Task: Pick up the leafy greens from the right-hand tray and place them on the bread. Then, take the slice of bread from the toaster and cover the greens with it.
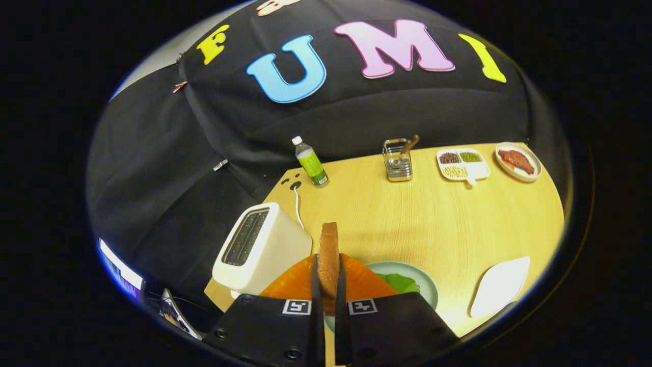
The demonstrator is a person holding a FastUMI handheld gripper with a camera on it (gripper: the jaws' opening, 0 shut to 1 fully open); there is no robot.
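Standing edge-up between claw (328,285) fingers, bread slice (329,255), toaster (260,250) alongside.

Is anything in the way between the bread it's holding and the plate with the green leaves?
Nothing visible is. The gripper pinches the bread slice upright; the greens on the plate lie just beyond the fingers. The toaster stands off to the side.

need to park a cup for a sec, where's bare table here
The widest bare stretch of the wooden table lies between the toaster, the utensil caddy and the white tray. It is crowded just ahead of the fingers, shut on the bread slice above the green plate with greens.
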